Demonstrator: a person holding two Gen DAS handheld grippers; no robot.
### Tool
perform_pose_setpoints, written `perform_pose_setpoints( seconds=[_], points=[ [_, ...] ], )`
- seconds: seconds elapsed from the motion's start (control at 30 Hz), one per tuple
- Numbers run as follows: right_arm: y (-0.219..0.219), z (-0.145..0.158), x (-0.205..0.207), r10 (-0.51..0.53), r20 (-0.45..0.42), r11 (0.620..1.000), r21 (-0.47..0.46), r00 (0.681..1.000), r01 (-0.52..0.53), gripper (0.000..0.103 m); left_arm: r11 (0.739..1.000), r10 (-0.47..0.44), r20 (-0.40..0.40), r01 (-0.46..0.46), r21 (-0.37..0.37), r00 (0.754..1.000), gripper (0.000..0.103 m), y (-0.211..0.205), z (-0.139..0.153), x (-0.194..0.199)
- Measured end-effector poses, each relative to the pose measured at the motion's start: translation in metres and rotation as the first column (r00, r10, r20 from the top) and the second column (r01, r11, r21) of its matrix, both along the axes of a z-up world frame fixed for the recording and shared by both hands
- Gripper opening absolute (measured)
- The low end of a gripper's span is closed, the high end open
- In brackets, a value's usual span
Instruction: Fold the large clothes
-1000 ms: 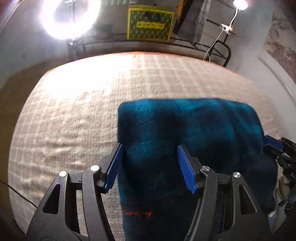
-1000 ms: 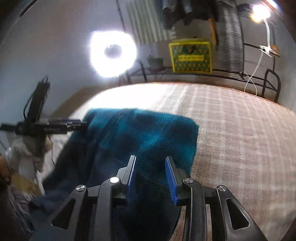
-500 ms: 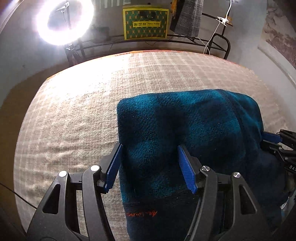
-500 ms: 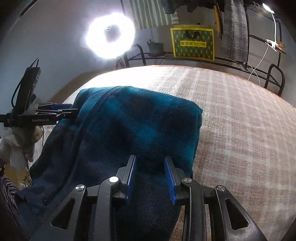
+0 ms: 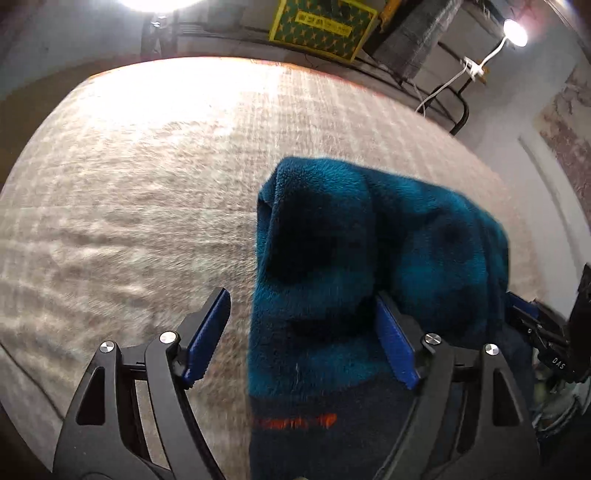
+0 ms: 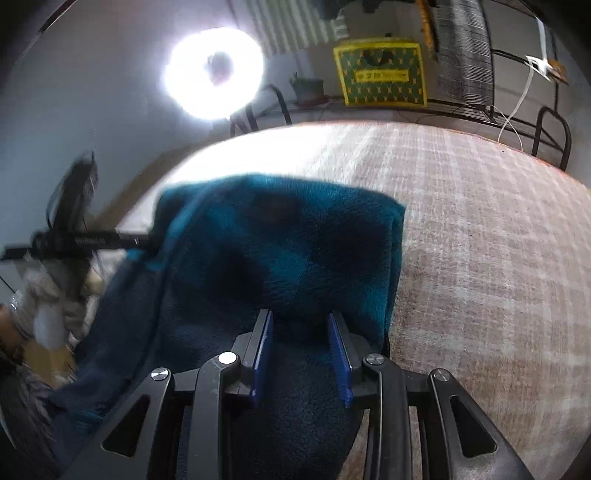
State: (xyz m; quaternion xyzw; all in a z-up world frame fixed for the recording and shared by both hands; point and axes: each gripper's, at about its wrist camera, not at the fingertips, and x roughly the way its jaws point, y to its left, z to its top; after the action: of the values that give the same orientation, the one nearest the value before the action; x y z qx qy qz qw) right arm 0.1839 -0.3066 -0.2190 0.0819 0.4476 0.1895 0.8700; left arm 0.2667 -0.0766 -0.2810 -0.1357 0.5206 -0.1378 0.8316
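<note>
A teal and dark-blue checked fleece garment (image 5: 369, 258) lies folded on the beige plaid bed cover (image 5: 147, 184). Its near part hangs toward me, with an orange mark on the dark hem. The jaws of my left gripper (image 5: 301, 299) are opening. The cloth's left edge is still between them, but the left pad (image 5: 207, 332) stands clear of it. My right gripper (image 6: 299, 315) has the garment (image 6: 288, 251) filling the gap between its pads near the right edge, and its jaws are opening slightly. The left gripper (image 6: 92, 240) shows blurred at the cloth's far left side.
The bed cover (image 6: 480, 240) stretches wide beyond and beside the garment. A ring light (image 6: 214, 74), a yellow-green box (image 6: 380, 74) and a black metal rack (image 6: 546, 122) stand behind the bed. A lamp (image 5: 515, 27) glows at the back right. A white sleeve (image 6: 48, 306) is at left.
My left gripper's jaws have spread and its left pad has come off the cloth. The left gripper dipped and rolled. The garment's left corner now bulges up. The right gripper has barely moved.
</note>
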Motion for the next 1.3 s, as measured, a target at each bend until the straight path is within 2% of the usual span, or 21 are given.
perform_pose_setpoints(
  seconds=[0.1,0.17,0.23,0.33,0.43,0.57,0.63,0.7,0.83,0.97,1.03,1.1,1.13,1.17,1.27,1.3],
  points=[
    [-0.022,0.010,-0.021,-0.067,0.045,0.990,0.127,0.997,0.061,0.062,0.993,-0.001,-0.015,0.000,-0.115,1.000,0.080,0.018,0.013,-0.016],
    [-0.036,0.010,-0.035,-0.090,0.050,0.982,0.172,0.995,0.080,0.068,0.985,-0.001,-0.024,-0.003,-0.173,1.000,0.081,0.027,0.018,-0.027],
    [-0.046,0.005,-0.043,-0.096,0.015,0.976,0.197,0.995,0.092,0.076,0.975,0.006,-0.050,-0.017,-0.222,0.999,0.081,0.036,0.017,-0.033],
    [-0.063,-0.010,-0.049,-0.102,-0.073,0.956,0.267,0.992,0.118,0.084,0.948,0.026,-0.155,-0.074,-0.309,0.988,0.081,0.052,-0.002,-0.042],
    [-0.074,-0.026,-0.047,-0.088,-0.163,0.919,0.367,0.983,0.144,0.085,0.922,0.033,-0.249,-0.125,-0.366,0.968,0.081,0.066,-0.024,-0.048],
    [-0.075,-0.049,-0.039,-0.051,-0.238,0.868,0.469,0.970,0.160,0.085,0.882,0.014,-0.302,-0.154,-0.446,0.953,0.081,0.072,-0.041,-0.049],
    [-0.070,-0.056,-0.035,-0.039,-0.246,0.850,0.502,0.968,0.162,0.085,0.877,0.002,-0.292,-0.142,-0.459,0.956,0.081,0.068,-0.042,-0.046],
    [-0.067,-0.056,-0.030,-0.026,-0.232,0.840,0.521,0.972,0.147,0.084,0.882,-0.019,-0.274,-0.113,-0.458,0.961,0.081,0.060,-0.039,-0.040],
    [-0.056,-0.062,-0.019,0.014,-0.238,0.814,0.566,0.971,0.127,0.076,0.875,-0.043,-0.251,-0.085,-0.476,0.967,0.081,0.044,-0.039,-0.032],
    [-0.041,-0.066,-0.005,0.020,-0.233,0.808,0.577,0.972,0.122,0.068,0.898,-0.049,-0.223,-0.055,-0.437,0.974,0.081,0.032,-0.035,-0.032],
    [-0.037,-0.068,-0.003,0.022,-0.247,0.798,0.588,0.969,0.132,0.058,0.912,-0.050,-0.216,-0.044,-0.408,0.975,0.079,0.025,-0.033,-0.033],
    [-0.032,-0.067,0.002,0.021,-0.260,0.803,0.580,0.965,0.139,0.051,0.930,-0.050,-0.205,-0.029,-0.366,0.978,0.068,0.015,-0.030,-0.035],
    [-0.031,-0.067,0.002,0.019,-0.261,0.807,0.574,0.965,0.140,0.046,0.937,-0.060,-0.201,-0.014,-0.348,0.978,0.055,0.010,-0.029,-0.036],
    [-0.027,-0.065,0.002,0.012,-0.258,0.817,0.559,0.966,0.139,0.044,0.942,-0.062,-0.197,-0.008,-0.336,0.979,0.049,0.006,-0.028,-0.037],
    [-0.015,-0.054,0.001,-0.009,-0.233,0.863,0.490,0.972,0.125,0.035,0.966,-0.068,-0.141,0.030,-0.256,0.988,0.036,-0.007,-0.013,-0.042],
    [-0.007,-0.048,0.003,-0.015,-0.221,0.879,0.461,0.975,0.118,0.032,0.971,-0.073,-0.118,0.044,-0.236,0.990,0.036,-0.013,-0.006,-0.045]
  ],
)
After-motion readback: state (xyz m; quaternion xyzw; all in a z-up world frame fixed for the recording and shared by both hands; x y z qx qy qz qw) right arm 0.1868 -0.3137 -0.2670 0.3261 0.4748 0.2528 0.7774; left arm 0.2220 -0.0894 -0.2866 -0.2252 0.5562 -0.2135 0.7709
